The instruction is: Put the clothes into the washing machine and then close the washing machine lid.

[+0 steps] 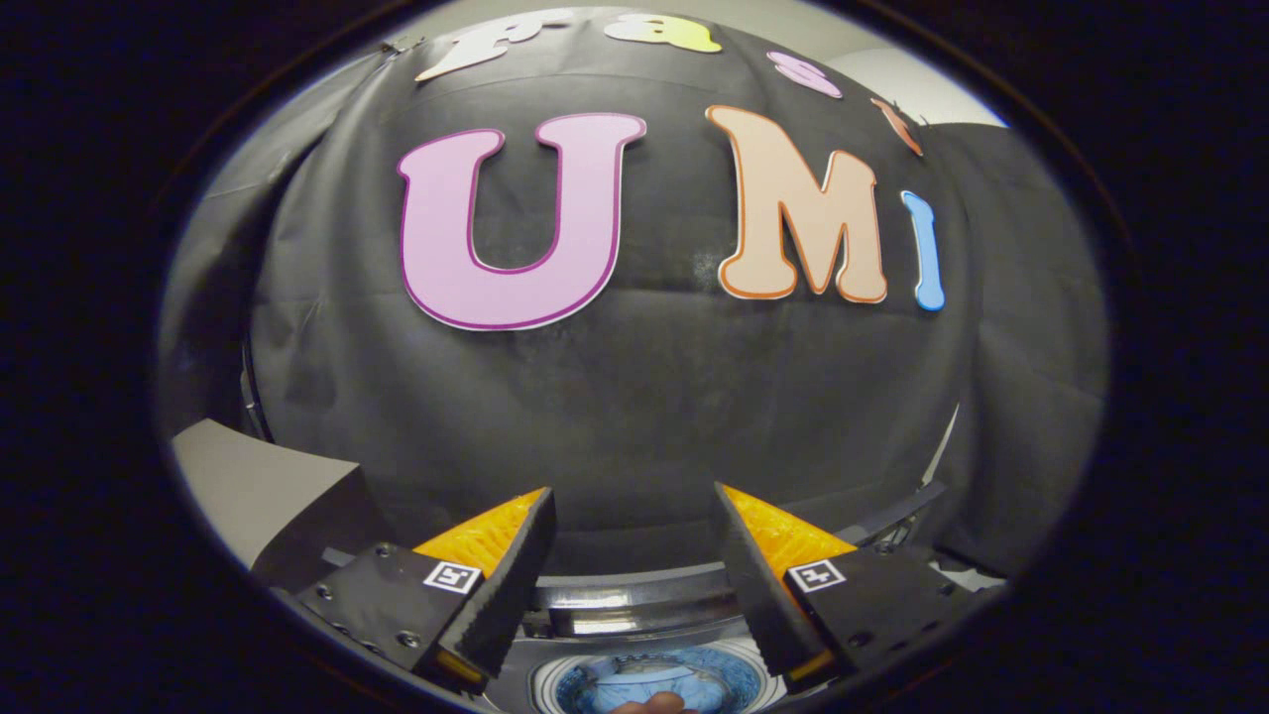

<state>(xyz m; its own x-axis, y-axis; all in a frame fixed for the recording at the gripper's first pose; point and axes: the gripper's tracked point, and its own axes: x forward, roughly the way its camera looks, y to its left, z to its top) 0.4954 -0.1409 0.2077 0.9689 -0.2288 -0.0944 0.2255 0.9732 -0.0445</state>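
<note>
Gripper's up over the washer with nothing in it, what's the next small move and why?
Probably tilt down toward the washing machine drum: the gripper is open and empty, aimed at the black cloth wall, while blue clothes already lie in the drum below its fingers.

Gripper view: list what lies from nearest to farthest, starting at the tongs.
Open, empty tongs → washing machine drum with blue clothes down between the fingers → the machine's shiny rim → black cloth wall beyond. A grey panel stands off to the side of one finger.
</note>
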